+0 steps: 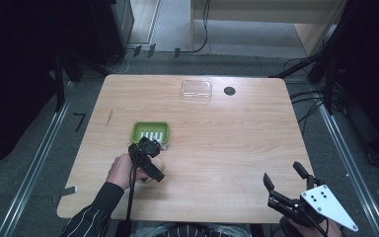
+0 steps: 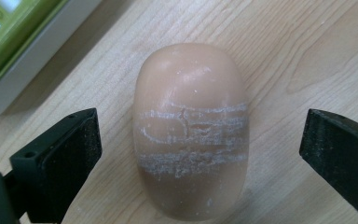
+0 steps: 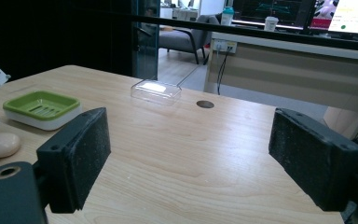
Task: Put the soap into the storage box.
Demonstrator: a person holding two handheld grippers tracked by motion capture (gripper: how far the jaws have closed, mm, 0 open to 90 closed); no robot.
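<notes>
Left claw [image 2: 198,140] over soap [image 2: 191,130], wide open, empty.
Soap judged hard, slick; grip across its narrow middle. Right claw [image 1: 286,182] open, empty.

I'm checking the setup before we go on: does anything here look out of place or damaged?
The soap bar lies on the bare table beside the green soap dish, not in it, and whitish scuff bands cross its top. The left gripper straddles it, open.
</notes>
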